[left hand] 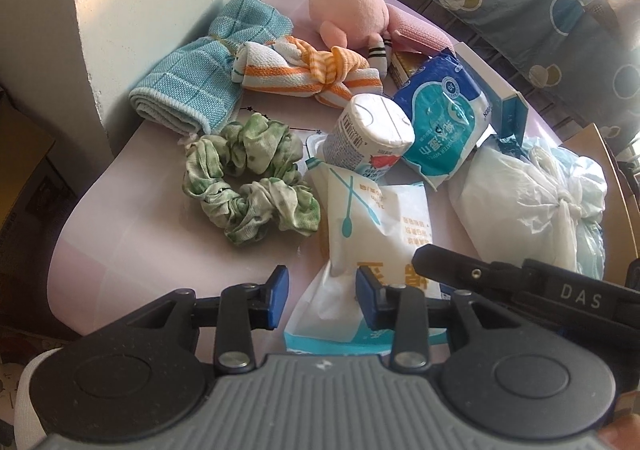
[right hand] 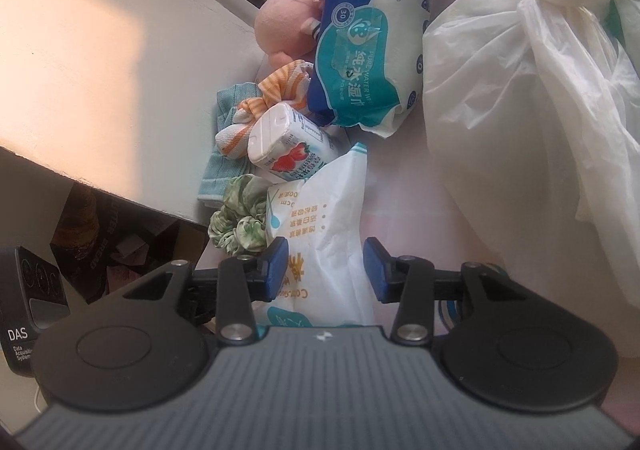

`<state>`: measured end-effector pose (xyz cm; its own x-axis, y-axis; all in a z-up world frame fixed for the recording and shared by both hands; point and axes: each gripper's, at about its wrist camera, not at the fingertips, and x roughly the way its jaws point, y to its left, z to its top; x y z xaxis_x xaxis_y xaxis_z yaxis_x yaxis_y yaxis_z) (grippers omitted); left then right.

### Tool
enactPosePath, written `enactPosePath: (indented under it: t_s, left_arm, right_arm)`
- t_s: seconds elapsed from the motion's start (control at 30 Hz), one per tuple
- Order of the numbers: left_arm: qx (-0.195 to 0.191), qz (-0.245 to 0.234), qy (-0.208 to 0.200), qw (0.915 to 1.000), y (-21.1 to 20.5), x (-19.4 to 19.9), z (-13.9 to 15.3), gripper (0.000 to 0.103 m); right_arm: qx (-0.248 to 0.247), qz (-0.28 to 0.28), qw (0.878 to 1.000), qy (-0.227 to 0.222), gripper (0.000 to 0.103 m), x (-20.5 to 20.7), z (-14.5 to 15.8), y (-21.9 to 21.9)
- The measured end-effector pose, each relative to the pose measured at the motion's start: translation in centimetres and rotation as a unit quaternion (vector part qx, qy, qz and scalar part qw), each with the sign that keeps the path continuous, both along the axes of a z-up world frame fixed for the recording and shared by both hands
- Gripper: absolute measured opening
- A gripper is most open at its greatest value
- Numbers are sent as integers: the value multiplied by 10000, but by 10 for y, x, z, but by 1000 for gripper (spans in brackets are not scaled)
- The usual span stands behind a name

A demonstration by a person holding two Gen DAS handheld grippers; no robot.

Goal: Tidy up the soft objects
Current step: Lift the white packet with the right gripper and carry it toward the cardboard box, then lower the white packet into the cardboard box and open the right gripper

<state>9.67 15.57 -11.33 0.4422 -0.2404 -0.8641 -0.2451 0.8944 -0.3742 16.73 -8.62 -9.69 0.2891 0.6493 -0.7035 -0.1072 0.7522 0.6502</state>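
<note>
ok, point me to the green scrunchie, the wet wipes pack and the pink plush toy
green scrunchie [left hand: 248,186]: left wrist view, on its ruffled lower band.
wet wipes pack [right hand: 368,50]: right wrist view, on the teal printed front.
pink plush toy [left hand: 348,6]: left wrist view, on its rounded body.

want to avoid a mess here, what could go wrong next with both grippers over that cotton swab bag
1. Both hand-held grippers, left and right, straddle the same cotton swab bag; they may collide.
2. The milk carton leans on that bag; pulling it could tip the carton onto the green scrunchie.
</note>
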Motion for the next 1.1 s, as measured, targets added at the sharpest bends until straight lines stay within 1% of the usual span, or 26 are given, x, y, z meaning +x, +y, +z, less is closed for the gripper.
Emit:
enactPosePath:
  t_s: [0.17,0.2,0.23,0.27,0.3,0.33,0.4,0.53,0.63,0.77,0.9,1.03,1.1]
  left_arm:
    - [88,-69,29,9999,-6,2,-1,36]
    - [96,-76,35,9999,-6,2,-1,32]
    - [93,-92,14,9999,-7,2,-1,31]
    - [174,-106,-27,9998,-9,1,-1,27]
    - [273,-137,-63,9995,-11,1,0,18]
    - [335,-152,-73,9993,-12,0,0,14]
    - [221,-135,-109,9996,-10,-3,1,9]
    - [131,-114,-258,9995,-9,-13,10,6]
    - [100,-108,-351,9993,-10,-22,19,5]
    - [92,-173,-579,9981,-16,-36,42,5]
    - [74,-322,-925,9952,-28,-46,76,5]
    - [124,-697,-1451,9869,-56,-42,119,4]
    - [104,-982,-1714,9803,-80,-30,141,4]
  right_arm:
    - [96,40,9999,101,42,0,-9,2]
    - [103,12,9999,138,39,0,-11,2]
    - [131,-18,9998,173,35,1,-14,1]
    - [178,-38,9997,187,33,0,-15,0]
    - [236,-62,9995,196,29,0,-16,-1]
    - [266,-73,9995,181,28,-1,-15,-2]
    - [328,-83,9993,135,22,-4,-12,-3]
    - [398,-50,9992,2,17,-11,-2,-6]
    - [508,-57,9987,-29,16,-18,5,-10]
    - [697,-88,9974,-127,15,-31,21,-21]
    - [910,-148,9948,-423,15,-44,53,-40]
    - [1118,-304,9896,-854,15,-49,93,-75]
    - [1178,-456,9859,-1093,15,-48,116,-101]
